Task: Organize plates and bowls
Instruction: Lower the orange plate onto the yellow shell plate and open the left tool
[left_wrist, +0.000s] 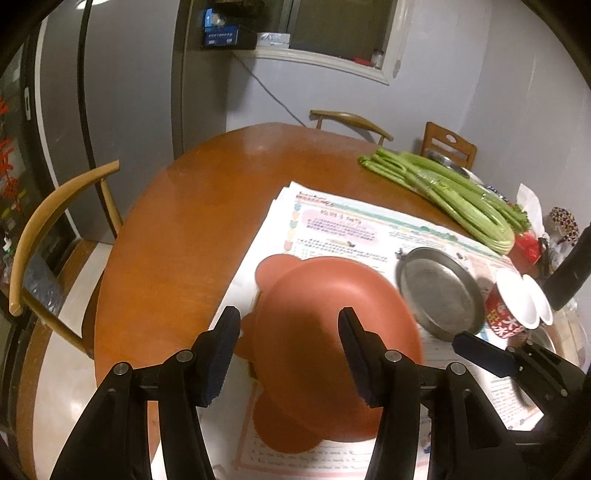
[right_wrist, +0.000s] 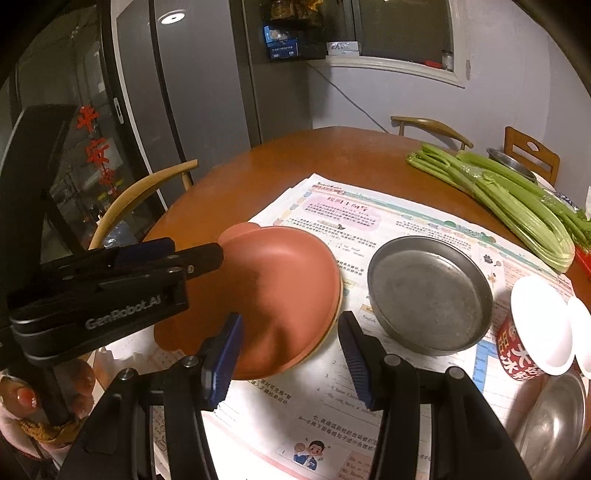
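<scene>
A terracotta plate with round ears (left_wrist: 325, 325) (right_wrist: 273, 295) lies on newspaper, tilted, over a cream-edged plate under it (right_wrist: 332, 325). My left gripper (left_wrist: 288, 350) is open, its fingers straddling the plate from above; it also shows in the right wrist view (right_wrist: 207, 258) at the plate's left rim. My right gripper (right_wrist: 290, 354) is open and empty at the plate's near right rim. A grey metal dish (left_wrist: 439, 291) (right_wrist: 430, 295) sits right of the plate. A red paper bowl with white inside (left_wrist: 513, 306) (right_wrist: 535, 332) stands further right.
Newspaper (right_wrist: 369, 214) covers part of the round wooden table (left_wrist: 192, 221). Celery (left_wrist: 443, 192) (right_wrist: 509, 199) lies at the back right. A steel bowl (right_wrist: 554, 417) sits at the near right. Wooden chairs (left_wrist: 48, 229) stand around the table; a fridge (right_wrist: 192, 92) is behind.
</scene>
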